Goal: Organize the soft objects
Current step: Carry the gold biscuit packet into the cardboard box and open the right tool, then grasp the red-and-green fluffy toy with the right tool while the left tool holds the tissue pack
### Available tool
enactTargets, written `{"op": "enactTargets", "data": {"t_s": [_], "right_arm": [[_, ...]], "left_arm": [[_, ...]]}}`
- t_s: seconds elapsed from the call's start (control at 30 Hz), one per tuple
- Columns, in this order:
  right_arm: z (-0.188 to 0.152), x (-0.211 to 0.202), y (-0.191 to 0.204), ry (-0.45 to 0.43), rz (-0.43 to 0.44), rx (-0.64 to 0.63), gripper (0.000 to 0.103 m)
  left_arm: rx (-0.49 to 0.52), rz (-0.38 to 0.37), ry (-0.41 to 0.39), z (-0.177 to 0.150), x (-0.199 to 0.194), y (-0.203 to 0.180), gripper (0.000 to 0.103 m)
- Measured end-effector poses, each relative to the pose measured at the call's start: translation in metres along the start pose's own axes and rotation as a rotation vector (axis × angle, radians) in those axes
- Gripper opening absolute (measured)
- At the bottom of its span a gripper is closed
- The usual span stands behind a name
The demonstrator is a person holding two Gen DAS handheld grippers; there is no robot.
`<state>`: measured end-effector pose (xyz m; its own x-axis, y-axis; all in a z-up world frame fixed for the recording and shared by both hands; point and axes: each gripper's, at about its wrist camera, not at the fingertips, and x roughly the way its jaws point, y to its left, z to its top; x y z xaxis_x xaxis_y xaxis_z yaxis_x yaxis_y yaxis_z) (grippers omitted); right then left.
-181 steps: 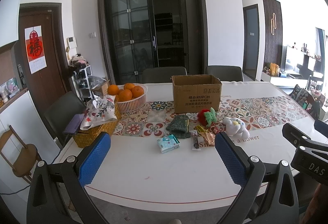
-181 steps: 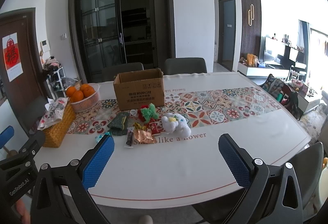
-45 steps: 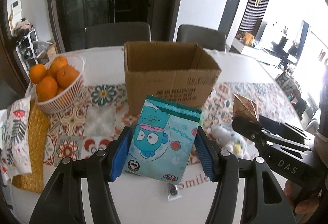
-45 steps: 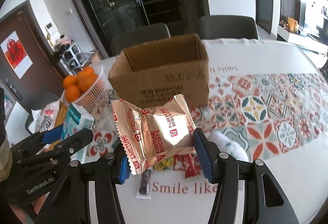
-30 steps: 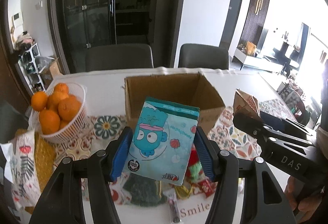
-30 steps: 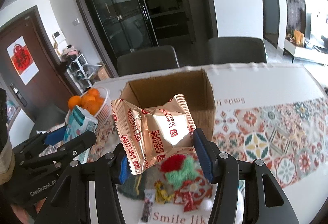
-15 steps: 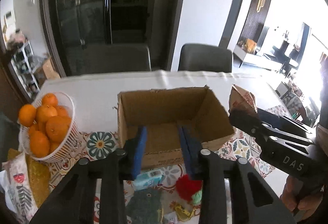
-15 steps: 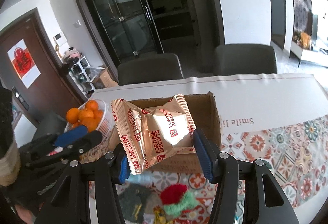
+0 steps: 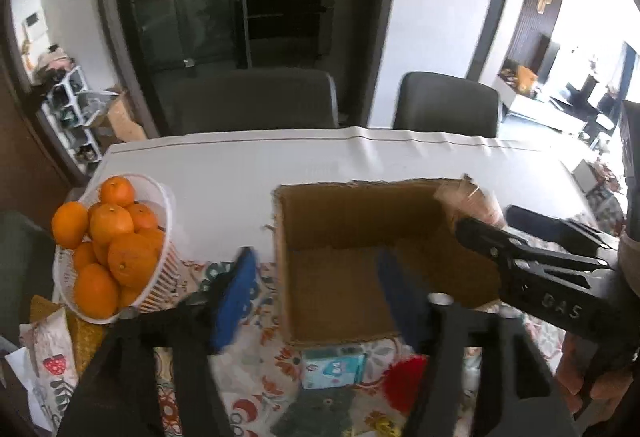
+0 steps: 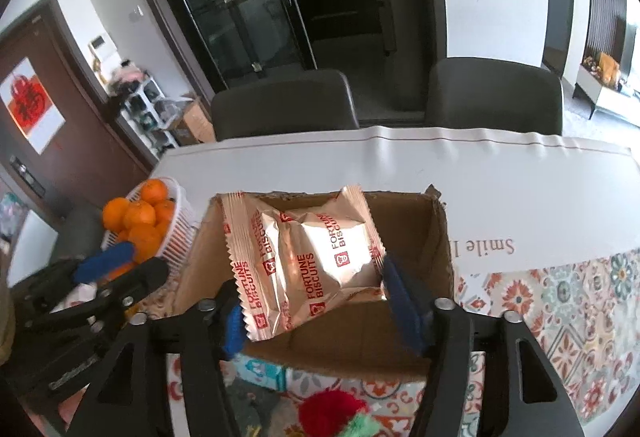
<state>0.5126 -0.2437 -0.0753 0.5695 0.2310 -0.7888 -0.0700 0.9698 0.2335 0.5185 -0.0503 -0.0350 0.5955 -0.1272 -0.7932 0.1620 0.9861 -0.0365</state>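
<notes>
An open cardboard box (image 9: 360, 277) stands on the table; it also shows in the right wrist view (image 10: 436, 237). My left gripper (image 9: 320, 297) is open and empty above the box's front edge. The teal tissue pack (image 9: 334, 365) lies on the table just in front of the box; it also shows in the right wrist view (image 10: 260, 369). My right gripper (image 10: 314, 301) is shut on a gold Fortune Biscuits packet (image 10: 304, 257) and holds it over the box opening. A red and green plush (image 10: 336, 413) and a dark green knitted item (image 9: 312, 413) lie in front of the box.
A white basket of oranges (image 9: 108, 249) stands left of the box, with a woven basket and a floral bag (image 9: 48, 357) beside it. Two grey chairs (image 9: 248, 101) stand at the table's far side. A patterned runner (image 10: 560, 305) crosses the table.
My left gripper let go of the teal tissue pack, which now lies on the table in front of the box, and opened wider. My right gripper carried the biscuit packet over the box.
</notes>
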Motion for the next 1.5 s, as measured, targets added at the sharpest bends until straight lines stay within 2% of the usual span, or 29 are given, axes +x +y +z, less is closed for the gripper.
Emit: {"op": "enactTargets", "data": {"t_s": [0.03,0.1,0.17,0.33,0.53,0.7,0.9,1.2,1.43,1.5], "right_arm": [[0.001,0.003,-0.001,0.003,-0.018,-0.002,0.080],[-0.001,0.000,0.001,-0.013,-0.052,-0.007,0.081],[-0.006,-0.004,0.004,-0.018,-0.074,-0.027,0.081],[-0.023,-0.018,0.006,-0.029,-0.110,-0.026,0.081],[-0.051,-0.045,0.010,-0.082,-0.148,-0.012,0.081],[-0.074,-0.054,0.012,-0.073,-0.174,-0.009,0.084],[-0.104,-0.041,0.008,-0.001,-0.158,-0.007,0.084],[-0.145,0.000,0.005,0.194,-0.172,-0.019,0.084],[-0.169,0.029,0.014,0.320,-0.079,-0.071,0.084],[-0.172,0.033,0.012,0.330,-0.066,-0.064,0.084]], "left_arm": [[0.005,0.022,0.003,-0.002,0.000,0.000,0.076],[0.024,0.035,-0.002,-0.007,0.000,0.001,0.076],[0.037,0.058,-0.005,-0.016,-0.002,0.002,0.083],[0.046,0.055,-0.017,-0.038,-0.010,0.003,0.089],[0.072,0.058,-0.061,-0.068,-0.028,-0.003,0.098],[0.074,0.059,-0.059,-0.092,-0.031,-0.007,0.098],[0.069,0.032,-0.036,-0.119,-0.020,-0.008,0.098],[0.071,0.054,0.053,-0.147,0.009,-0.003,0.098],[0.066,-0.014,0.116,-0.146,0.033,-0.003,0.098],[0.067,-0.034,0.130,-0.146,0.041,-0.006,0.098]]}}
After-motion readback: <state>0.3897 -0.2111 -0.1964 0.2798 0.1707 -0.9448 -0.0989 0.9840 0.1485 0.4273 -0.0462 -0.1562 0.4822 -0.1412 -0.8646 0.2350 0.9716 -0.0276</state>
